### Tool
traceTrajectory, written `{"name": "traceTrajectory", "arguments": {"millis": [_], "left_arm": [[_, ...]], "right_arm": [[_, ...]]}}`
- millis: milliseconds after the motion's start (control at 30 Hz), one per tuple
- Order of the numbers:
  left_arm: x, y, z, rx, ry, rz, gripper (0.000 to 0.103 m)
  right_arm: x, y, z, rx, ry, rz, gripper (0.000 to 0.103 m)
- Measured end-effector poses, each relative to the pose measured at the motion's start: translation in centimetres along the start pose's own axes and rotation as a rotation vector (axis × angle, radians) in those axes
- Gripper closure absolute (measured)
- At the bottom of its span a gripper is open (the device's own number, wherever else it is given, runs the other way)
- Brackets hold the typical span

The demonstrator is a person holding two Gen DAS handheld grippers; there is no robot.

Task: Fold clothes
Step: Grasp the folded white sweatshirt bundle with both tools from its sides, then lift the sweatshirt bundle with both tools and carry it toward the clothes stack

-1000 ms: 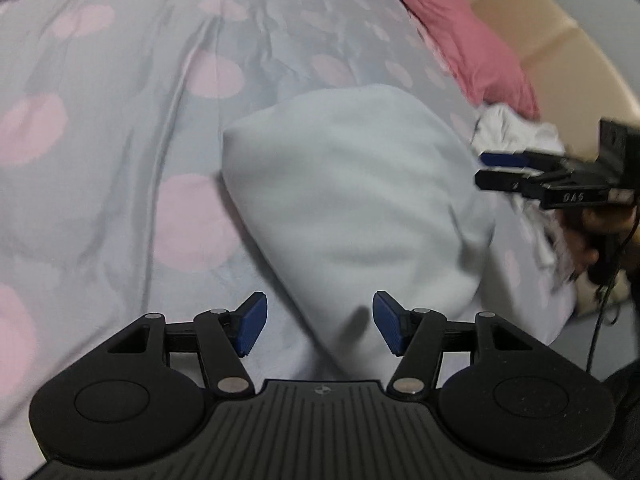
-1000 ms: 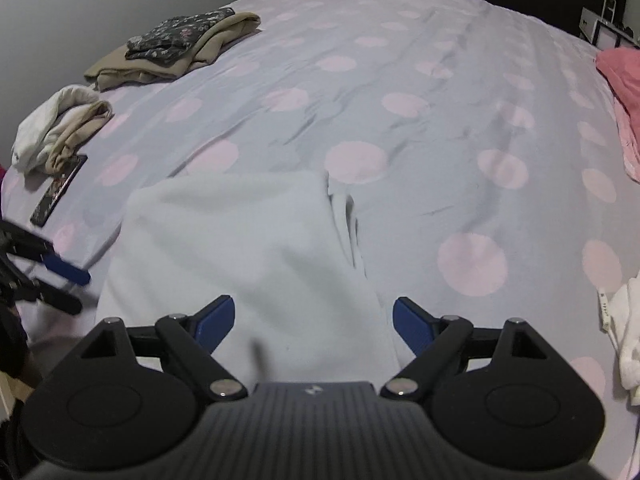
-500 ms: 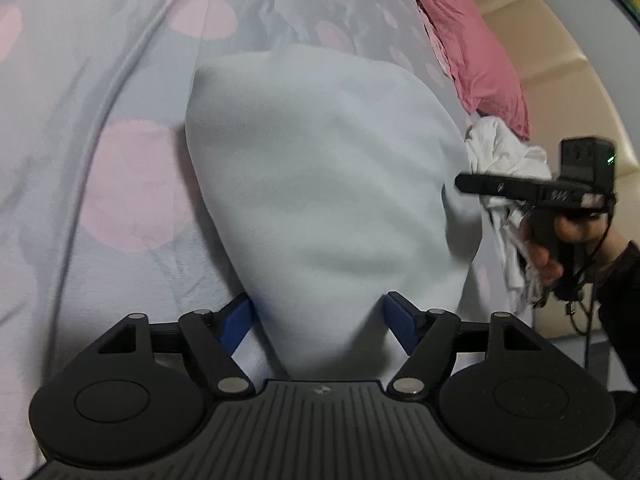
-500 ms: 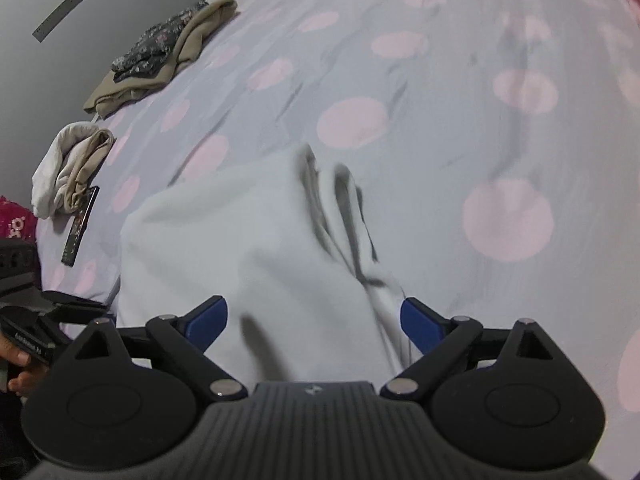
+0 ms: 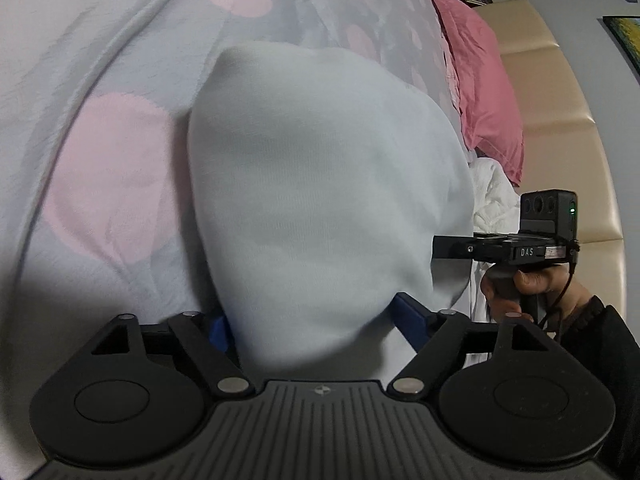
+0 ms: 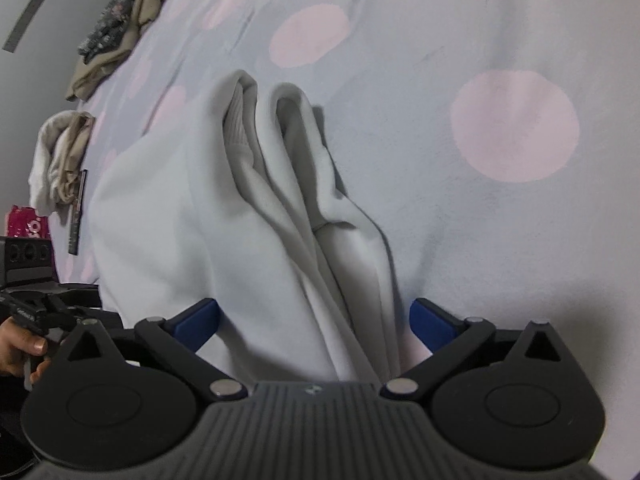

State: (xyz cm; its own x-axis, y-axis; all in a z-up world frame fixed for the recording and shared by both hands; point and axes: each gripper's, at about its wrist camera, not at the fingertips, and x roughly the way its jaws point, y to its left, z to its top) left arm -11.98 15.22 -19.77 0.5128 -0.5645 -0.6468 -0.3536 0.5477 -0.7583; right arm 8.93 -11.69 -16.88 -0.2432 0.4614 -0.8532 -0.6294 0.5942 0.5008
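Now, left gripper (image 5: 316,322): blue fingers spread wide, one on each side of the near end of the pale blue garment (image 5: 320,184). Cloth bulges up between them and hides most of the left pad; nothing is clamped. Whether the pads touch the fabric cannot be told.

Right gripper (image 6: 316,320): fingers also wide apart, straddling the garment's other end, where loose folds (image 6: 296,168) stand up in two ridges and run down between the pads. No pinch here either.

The garment lies folded on the bedspread (image 5: 112,168), grey-blue with large pink dots. From the left view the right gripper (image 5: 504,246) sits at the garment's far edge, level, held by a hand (image 5: 532,288) in a dark sleeve. From the right view the left gripper (image 6: 44,308) shows at the left border with fingertips of the other hand (image 6: 24,346) around it.

Further out: pink pillow (image 5: 484,80) against a beige headboard (image 5: 568,120), white crumpled cloth (image 5: 496,196) beside the garment. On the other side, a stack of folded clothes (image 6: 120,32), a white and tan bundle (image 6: 60,156), a dark flat thing (image 6: 77,212) next to it.

Change over the last second: both grippers have dropped lower and closer, so the garment now fills each view; a second ago the ends lay just ahead of the pads. Finger spread looks about the same.
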Motion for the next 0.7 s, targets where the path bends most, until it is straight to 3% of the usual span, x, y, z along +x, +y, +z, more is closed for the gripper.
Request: {"name": "traceTrajectory", "arguments": {"millis": [67, 100, 167, 200, 300, 433, 600, 700], "left_arm": [[-0.1, -0.1, 0.1, 0.004, 0.002, 0.009, 0.023], [-0.1, -0.2, 0.1, 0.005, 0.003, 0.013, 0.027], [-0.2, -0.3, 0.1, 0.009, 0.004, 0.021, 0.048], [-0.3, -0.4, 0.2, 0.011, 0.005, 0.024, 0.052], [-1.6, -0.1, 0.2, 0.025, 0.002, -0.024, 0.067], [-3.3, 0.0, -0.1, 0.059, -0.011, -0.059, 0.072], [-5.6, -0.6, -0.2, 0.131, -0.033, -0.066, 0.073], [-7.8, -1.9, 0.3, 0.178, -0.058, -0.085, 0.074]], "right_arm": [[0.2, 0.7, 0.4, -0.011, -0.004, 0.044, 0.003], [0.4, 1.1, 0.5, -0.013, -0.004, 0.077, 0.013], [0.5, 2.0, 0.5, -0.043, 0.005, 0.09, 0.03], [0.3, 2.1, 0.5, -0.051, 0.007, 0.098, 0.042], [-1.1, 1.3, 0.1, -0.023, -0.018, 0.176, 0.059], [-3.1, 1.3, -1.2, -0.023, -0.063, 0.27, 0.063], [-3.9, 3.7, -2.3, -0.055, -0.08, 0.276, 0.065], [-5.5, 5.4, -2.6, -0.064, -0.135, 0.276, 0.065]]}}
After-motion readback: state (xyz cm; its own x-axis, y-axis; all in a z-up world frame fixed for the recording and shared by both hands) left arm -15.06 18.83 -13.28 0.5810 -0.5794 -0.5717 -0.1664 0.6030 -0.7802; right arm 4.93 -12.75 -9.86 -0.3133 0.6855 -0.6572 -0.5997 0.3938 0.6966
